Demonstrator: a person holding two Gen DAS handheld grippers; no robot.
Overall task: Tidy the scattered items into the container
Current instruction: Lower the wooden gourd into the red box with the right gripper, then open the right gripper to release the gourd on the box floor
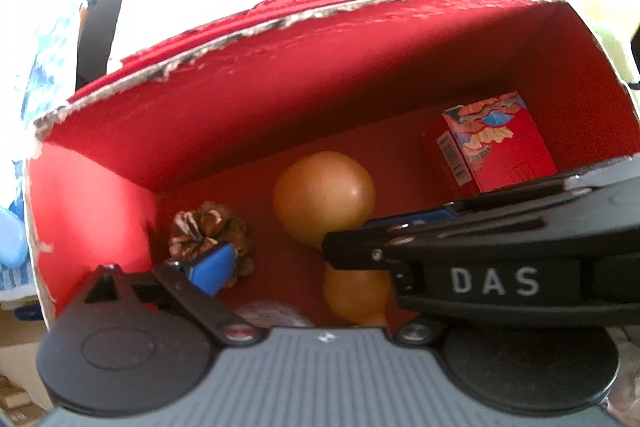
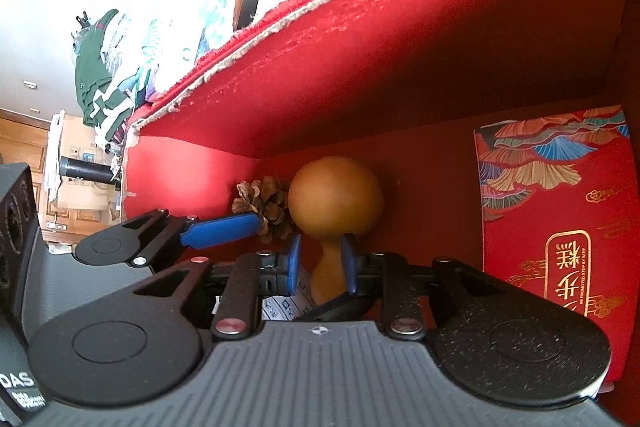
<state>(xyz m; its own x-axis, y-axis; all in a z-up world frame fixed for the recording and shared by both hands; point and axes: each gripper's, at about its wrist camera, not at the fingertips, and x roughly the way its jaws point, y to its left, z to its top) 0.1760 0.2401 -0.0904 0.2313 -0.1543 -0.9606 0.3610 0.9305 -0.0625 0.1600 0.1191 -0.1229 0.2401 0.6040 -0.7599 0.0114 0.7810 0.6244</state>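
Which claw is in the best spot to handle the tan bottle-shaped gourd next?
Right. The right claw straddles the tan bottle-shaped gourd at its thin neck inside the red box, whereas the left claw sits open by the brown pine cone.

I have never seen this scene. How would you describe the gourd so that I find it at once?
Look inside the red box, down at its floor. Between the pine cone on the left and the patterned red carton on the right lies the gourd, with the right gripper closed around its narrow neck. It is the only smooth, tan, two-bulbed thing there; the cone is scaly and the carton is flat-sided.
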